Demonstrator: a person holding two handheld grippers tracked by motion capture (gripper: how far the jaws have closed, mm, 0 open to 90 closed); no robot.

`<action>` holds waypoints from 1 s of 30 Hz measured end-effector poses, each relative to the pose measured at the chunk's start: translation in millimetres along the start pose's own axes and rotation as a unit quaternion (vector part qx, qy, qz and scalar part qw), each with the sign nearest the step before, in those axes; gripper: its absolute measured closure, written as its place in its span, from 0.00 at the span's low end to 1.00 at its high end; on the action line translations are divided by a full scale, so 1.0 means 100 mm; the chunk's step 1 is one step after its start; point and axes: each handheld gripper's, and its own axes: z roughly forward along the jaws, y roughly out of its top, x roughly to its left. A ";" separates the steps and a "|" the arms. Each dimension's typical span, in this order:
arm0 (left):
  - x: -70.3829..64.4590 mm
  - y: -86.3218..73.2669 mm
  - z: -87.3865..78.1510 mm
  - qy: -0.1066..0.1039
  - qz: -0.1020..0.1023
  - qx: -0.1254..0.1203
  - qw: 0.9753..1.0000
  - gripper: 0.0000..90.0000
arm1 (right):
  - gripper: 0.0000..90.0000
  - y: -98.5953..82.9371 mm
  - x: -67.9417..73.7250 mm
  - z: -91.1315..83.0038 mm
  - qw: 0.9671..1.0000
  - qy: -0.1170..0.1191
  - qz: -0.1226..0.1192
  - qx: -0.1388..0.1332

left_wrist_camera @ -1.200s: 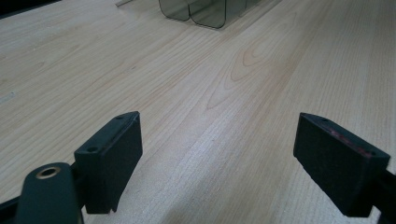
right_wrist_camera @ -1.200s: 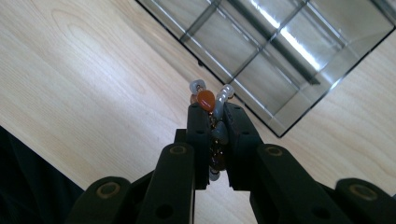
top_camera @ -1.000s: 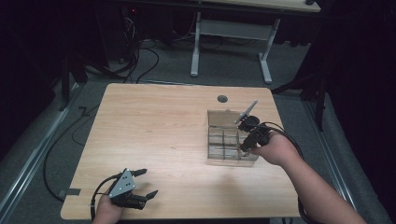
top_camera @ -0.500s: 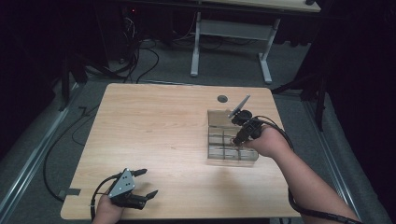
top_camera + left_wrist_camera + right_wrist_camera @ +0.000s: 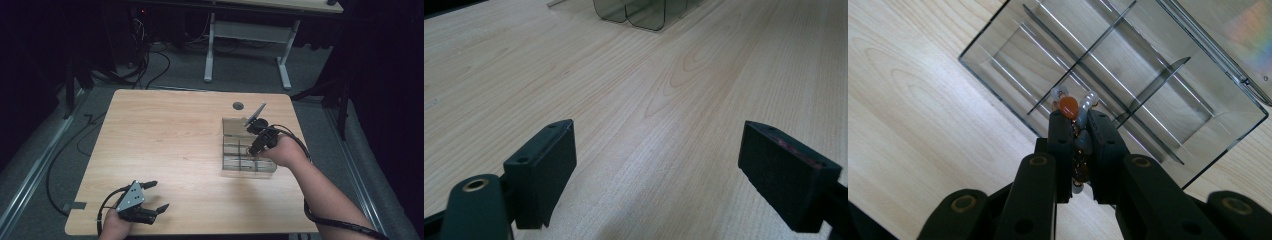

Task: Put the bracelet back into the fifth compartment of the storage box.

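Right hand-held gripper (image 5: pixel 1079 131): we see it clamped on a string of beads (image 5: pixel 1073 112), held over the clear box (image 5: pixel 1168 75).
Left hand-held gripper (image 5: pixel 656 170): jaws wide apart, idle (low over the table (image 5: pixel 165 135)).
Box: divided, lid open, on the table's right side.
Risk: we judge the beads could snag a divider or land across two compartments, since the loose ends dangle.
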 end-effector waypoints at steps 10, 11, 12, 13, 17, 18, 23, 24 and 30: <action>0.00 0.00 0.00 0.001 -0.001 -0.001 1.000 0.18 | 0.91 0.00 -0.05 0.15 1.000 0.008 0.002 0.004; 0.00 0.00 0.00 0.001 0.000 0.000 1.000 0.18 | 0.91 0.00 -0.05 0.17 1.000 0.009 0.006 0.006; 0.00 0.00 0.00 0.001 0.000 0.000 1.000 0.18 | 0.91 0.00 -0.05 0.19 1.000 0.010 0.008 0.007; 0.00 0.00 0.00 0.001 0.000 0.000 1.000 0.18 | 0.91 0.01 -0.04 0.20 1.000 0.012 0.013 0.008; 0.00 0.00 0.00 0.001 0.000 0.000 1.000 0.18 | 0.91 0.01 -0.05 0.29 1.000 0.008 0.005 0.012; 0.00 0.00 0.00 0.001 0.000 0.000 1.000 0.18 | 0.91 0.01 -0.05 0.31 1.000 0.008 0.006 0.013; 0.00 0.00 0.00 0.001 -0.001 -0.001 1.000 0.18 | 0.91 0.00 -0.06 0.40 1.000 0.008 0.010 0.018; 0.00 0.00 0.00 0.001 -0.001 -0.001 1.000 0.18 | 0.91 0.00 -0.07 0.41 1.000 0.007 0.010 0.018; 0.00 0.00 0.00 0.002 -0.001 -0.001 1.000 0.18 | 0.91 -0.01 -0.07 0.49 1.000 0.012 0.013 0.022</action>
